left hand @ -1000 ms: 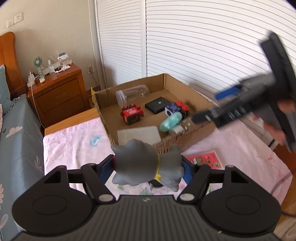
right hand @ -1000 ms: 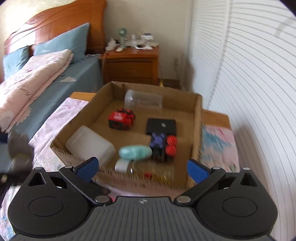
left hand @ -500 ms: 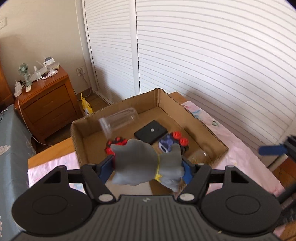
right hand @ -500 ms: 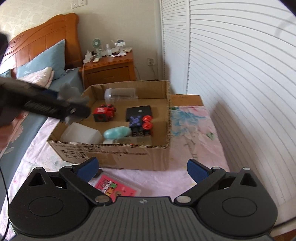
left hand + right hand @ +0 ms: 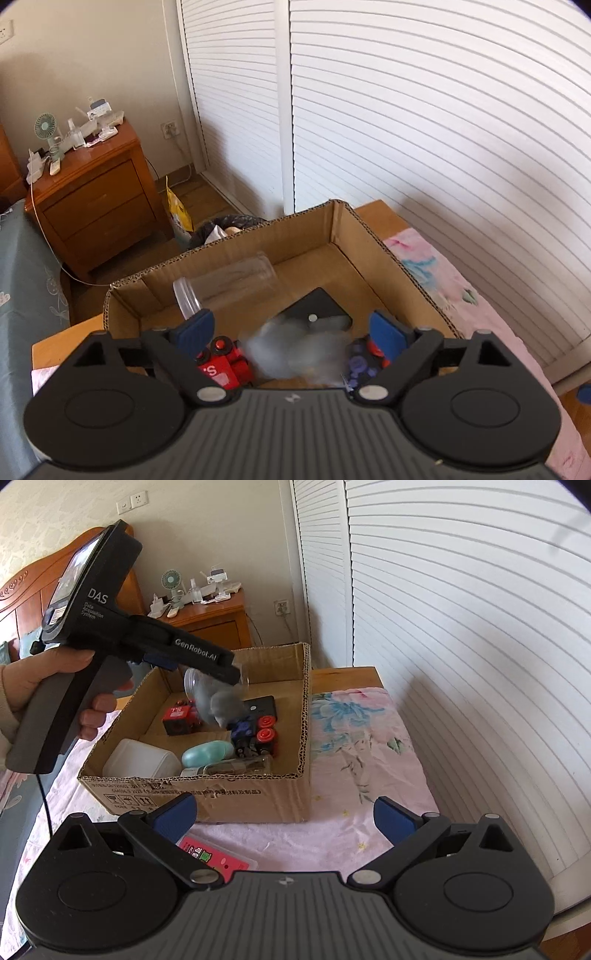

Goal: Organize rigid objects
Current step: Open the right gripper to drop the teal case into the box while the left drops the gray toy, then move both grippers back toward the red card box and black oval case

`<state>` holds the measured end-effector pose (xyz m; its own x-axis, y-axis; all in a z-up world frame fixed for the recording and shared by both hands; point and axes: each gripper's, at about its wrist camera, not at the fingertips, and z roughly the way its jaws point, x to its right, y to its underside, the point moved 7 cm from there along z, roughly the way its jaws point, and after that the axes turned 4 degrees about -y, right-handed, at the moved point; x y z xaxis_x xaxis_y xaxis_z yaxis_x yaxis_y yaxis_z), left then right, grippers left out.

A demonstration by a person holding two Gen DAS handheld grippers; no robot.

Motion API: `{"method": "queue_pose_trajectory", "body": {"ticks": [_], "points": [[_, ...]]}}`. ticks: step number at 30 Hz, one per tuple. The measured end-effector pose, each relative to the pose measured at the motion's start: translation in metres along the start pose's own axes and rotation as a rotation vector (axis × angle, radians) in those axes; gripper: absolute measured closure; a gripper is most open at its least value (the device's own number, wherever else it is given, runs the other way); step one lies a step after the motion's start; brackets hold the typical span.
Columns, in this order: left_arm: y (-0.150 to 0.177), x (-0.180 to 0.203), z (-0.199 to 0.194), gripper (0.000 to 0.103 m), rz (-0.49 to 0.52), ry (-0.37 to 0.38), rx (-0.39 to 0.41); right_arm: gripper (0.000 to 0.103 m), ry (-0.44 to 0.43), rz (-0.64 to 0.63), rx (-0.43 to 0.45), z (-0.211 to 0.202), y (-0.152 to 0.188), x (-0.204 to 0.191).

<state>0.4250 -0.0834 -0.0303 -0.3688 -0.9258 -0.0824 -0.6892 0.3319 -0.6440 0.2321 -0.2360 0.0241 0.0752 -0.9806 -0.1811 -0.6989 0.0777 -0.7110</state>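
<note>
My left gripper (image 5: 291, 328) is open above the cardboard box (image 5: 373, 240). The grey toy figure (image 5: 295, 350) is a blur below its fingers, falling free into the box; it also shows in the right wrist view (image 5: 221, 705) under the left gripper (image 5: 221, 672). The box (image 5: 303, 709) holds a clear jar (image 5: 225, 284), a red toy car (image 5: 179, 720), a black flat case (image 5: 317, 310), a blue toy with red wheels (image 5: 258, 734), a teal object (image 5: 207, 753) and a white container (image 5: 140, 758). My right gripper (image 5: 286, 816) is open and empty in front of the box.
A pink card pack (image 5: 218, 860) lies on the floral sheet (image 5: 354, 738) just below my right gripper. A wooden nightstand (image 5: 92, 199) with small items stands behind the box. White louvred doors (image 5: 424, 110) run along the right. A bed lies to the left.
My left gripper has moved over the box and opened, and the grey toy figure has dropped out of it. My right gripper has drawn back from the box.
</note>
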Motion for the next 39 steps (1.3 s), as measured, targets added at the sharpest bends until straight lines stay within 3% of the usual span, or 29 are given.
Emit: {"method": "queue_pose_trajectory", "body": {"ticks": [8,19,25,31,39], "points": [[0.020,-0.008,-0.028,0.012,-0.006,0.008,-0.001,0.000,-0.002,0.000,0.004,-0.002,0.001,-0.005],[0.066,-0.014,-0.096,0.003,-0.001,-0.014,0.068,0.000,-0.015,-0.029,-0.016,-0.004,0.013,-0.027],[0.112,-0.023,-0.113,0.002,-0.031,-0.097,0.078,0.000,0.015,-0.034,-0.053,0.009,0.028,-0.028],[0.165,-0.034,-0.109,0.002,-0.114,-0.224,0.034,0.000,0.059,-0.029,-0.092,0.027,0.046,-0.028],[0.209,-0.051,-0.097,0.002,-0.272,-0.243,-0.007,0.000,0.046,-0.058,-0.112,0.054,0.063,-0.052]]}}
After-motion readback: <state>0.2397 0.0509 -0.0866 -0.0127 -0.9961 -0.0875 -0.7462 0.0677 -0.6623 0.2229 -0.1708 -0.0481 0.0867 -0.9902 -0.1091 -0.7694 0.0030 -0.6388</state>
